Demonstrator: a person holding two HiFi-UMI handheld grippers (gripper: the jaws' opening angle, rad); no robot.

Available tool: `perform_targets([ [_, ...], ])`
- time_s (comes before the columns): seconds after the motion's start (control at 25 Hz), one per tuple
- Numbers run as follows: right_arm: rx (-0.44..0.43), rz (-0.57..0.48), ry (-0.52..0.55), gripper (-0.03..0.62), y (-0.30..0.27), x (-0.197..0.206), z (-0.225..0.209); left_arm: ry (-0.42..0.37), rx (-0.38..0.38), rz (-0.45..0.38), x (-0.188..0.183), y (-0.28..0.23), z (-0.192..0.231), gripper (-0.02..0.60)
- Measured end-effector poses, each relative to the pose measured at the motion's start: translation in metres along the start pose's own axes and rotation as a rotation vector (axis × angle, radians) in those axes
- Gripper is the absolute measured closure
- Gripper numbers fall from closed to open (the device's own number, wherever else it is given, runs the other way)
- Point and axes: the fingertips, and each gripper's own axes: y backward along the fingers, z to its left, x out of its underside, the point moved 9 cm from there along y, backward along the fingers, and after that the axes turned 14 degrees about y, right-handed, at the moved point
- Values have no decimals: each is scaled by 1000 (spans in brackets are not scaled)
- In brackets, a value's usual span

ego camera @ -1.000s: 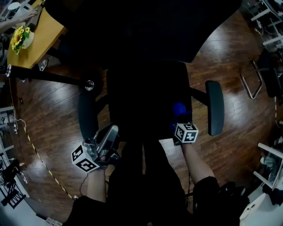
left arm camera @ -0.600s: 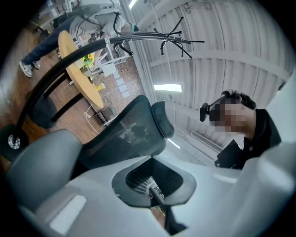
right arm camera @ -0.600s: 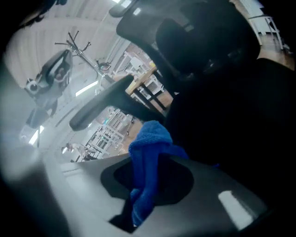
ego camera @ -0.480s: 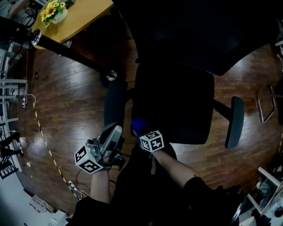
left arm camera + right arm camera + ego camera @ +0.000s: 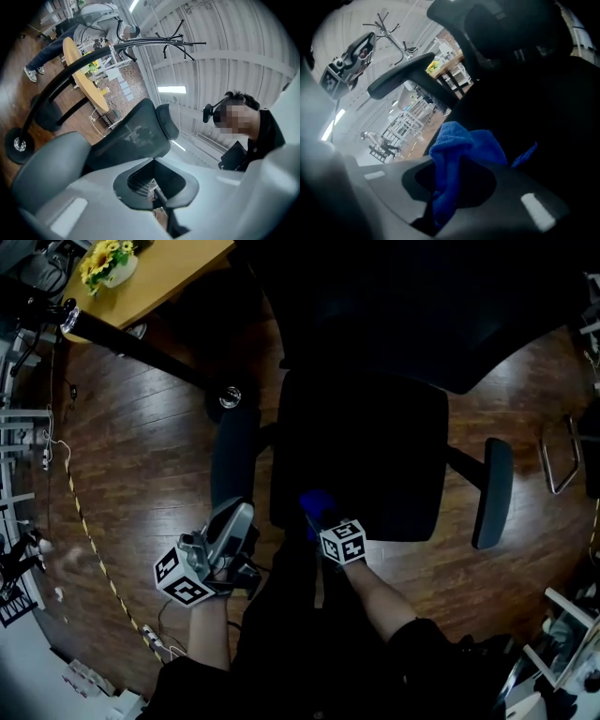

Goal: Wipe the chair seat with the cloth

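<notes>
In the head view the black office chair's seat lies in front of me, between its left armrest and right armrest. My right gripper is shut on the blue cloth, which rests on the seat's front edge, left of the middle. The right gripper view shows the cloth bunched between the jaws of my right gripper, against the dark seat. My left gripper hangs off the seat by the left armrest, shut and holding nothing. In its own view my left gripper tilts upward.
A wooden table with yellow flowers stands at the far left on a dark leg. A yellow cable runs over the wood floor. A metal chair frame is at the right. A coat rack shows above.
My right gripper swept the cloth from the seat's front right to its front left corner, then came back a little to the right. The left gripper stayed put.
</notes>
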Motion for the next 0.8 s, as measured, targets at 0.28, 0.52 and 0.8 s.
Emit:
perform_targets([
  [0.28, 302, -53, -186, 531, 131, 50, -97, 20, 68, 97, 13, -50, 0, 589],
  [0.52, 482, -102, -216, 531, 227, 74, -151, 25, 100, 174, 34, -85, -5, 588],
  [0.8, 524, -129, -287, 531, 230, 74, -154, 0, 123, 213, 37, -102, -22, 589],
])
